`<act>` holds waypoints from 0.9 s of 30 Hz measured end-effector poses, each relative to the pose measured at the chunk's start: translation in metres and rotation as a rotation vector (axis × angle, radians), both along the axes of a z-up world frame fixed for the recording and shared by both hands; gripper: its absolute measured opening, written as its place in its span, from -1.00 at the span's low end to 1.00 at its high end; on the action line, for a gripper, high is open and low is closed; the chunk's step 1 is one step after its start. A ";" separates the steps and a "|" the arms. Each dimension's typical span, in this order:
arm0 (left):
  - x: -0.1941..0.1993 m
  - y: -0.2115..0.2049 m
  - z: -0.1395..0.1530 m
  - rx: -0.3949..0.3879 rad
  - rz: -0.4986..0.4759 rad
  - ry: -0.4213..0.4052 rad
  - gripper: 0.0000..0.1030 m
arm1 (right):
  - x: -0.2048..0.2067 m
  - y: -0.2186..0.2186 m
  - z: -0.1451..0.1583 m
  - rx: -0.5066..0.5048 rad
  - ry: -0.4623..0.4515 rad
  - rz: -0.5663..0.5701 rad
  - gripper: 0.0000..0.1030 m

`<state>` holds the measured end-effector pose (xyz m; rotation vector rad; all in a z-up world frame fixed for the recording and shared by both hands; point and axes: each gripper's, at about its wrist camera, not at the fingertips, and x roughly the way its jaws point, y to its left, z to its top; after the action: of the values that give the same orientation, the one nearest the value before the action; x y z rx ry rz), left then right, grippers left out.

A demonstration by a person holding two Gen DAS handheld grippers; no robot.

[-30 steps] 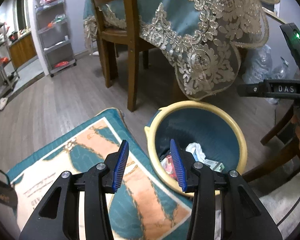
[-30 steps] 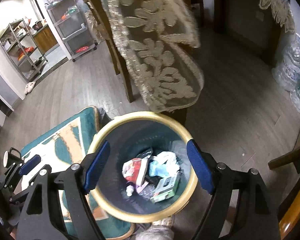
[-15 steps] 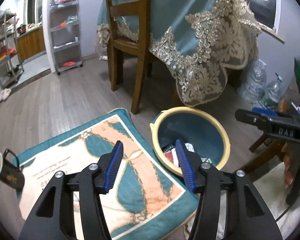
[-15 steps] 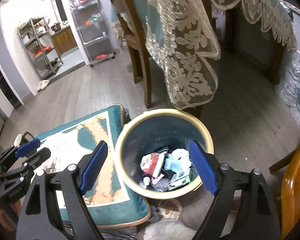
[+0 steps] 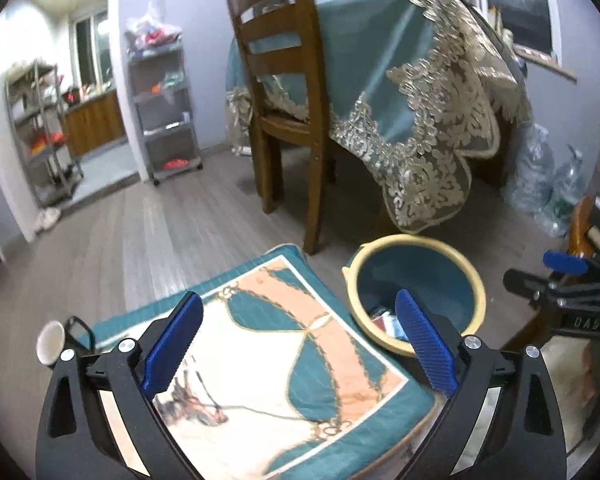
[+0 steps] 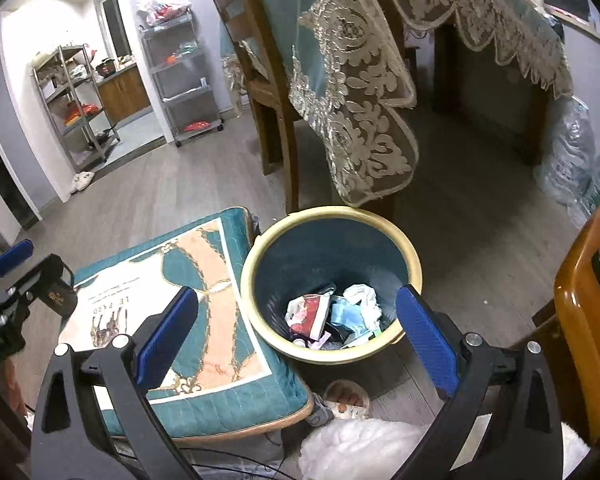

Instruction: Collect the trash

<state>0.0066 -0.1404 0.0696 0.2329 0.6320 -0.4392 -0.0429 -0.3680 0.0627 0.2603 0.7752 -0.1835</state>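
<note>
With both sets of jaws just opened wide and empty, I judge the drop into the trash bin (image 6: 332, 344) finished; next I hunt fresh litter.

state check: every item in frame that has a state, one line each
bin: upright, no lid, trash in the bottom
trash: loose pile of wrappers and tissue, inside the bin
mug: on the cushion, tipped on its side
cushion: flat, beside the bin
left tongs: open, just been opening, empty
right tongs: open, just been opening, empty
chair: upright, pushed to the table
</note>
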 end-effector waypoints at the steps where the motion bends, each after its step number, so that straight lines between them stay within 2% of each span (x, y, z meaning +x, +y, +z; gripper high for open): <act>1: -0.001 -0.003 -0.001 0.012 -0.003 -0.009 0.88 | -0.001 -0.001 0.000 0.002 -0.002 -0.006 0.89; 8: 0.008 -0.012 -0.009 0.011 0.010 0.021 0.90 | -0.002 -0.010 -0.001 0.011 -0.013 -0.058 0.89; 11: 0.007 -0.013 -0.011 0.000 0.009 0.020 0.91 | -0.003 -0.012 -0.002 0.010 -0.011 -0.064 0.89; 15: 0.005 -0.019 -0.013 0.028 0.005 -0.002 0.91 | -0.002 -0.013 -0.003 0.008 -0.011 -0.073 0.89; 21: 0.006 -0.022 -0.017 0.046 0.002 0.012 0.91 | -0.002 -0.012 -0.004 0.008 -0.008 -0.072 0.89; 27: 0.010 -0.018 -0.017 0.031 0.016 0.028 0.91 | -0.002 -0.012 -0.004 0.008 -0.008 -0.072 0.89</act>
<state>0.0164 -0.1587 0.0524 0.2512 0.6679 -0.4183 -0.0445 -0.3796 0.0592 0.2963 0.7589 -0.2469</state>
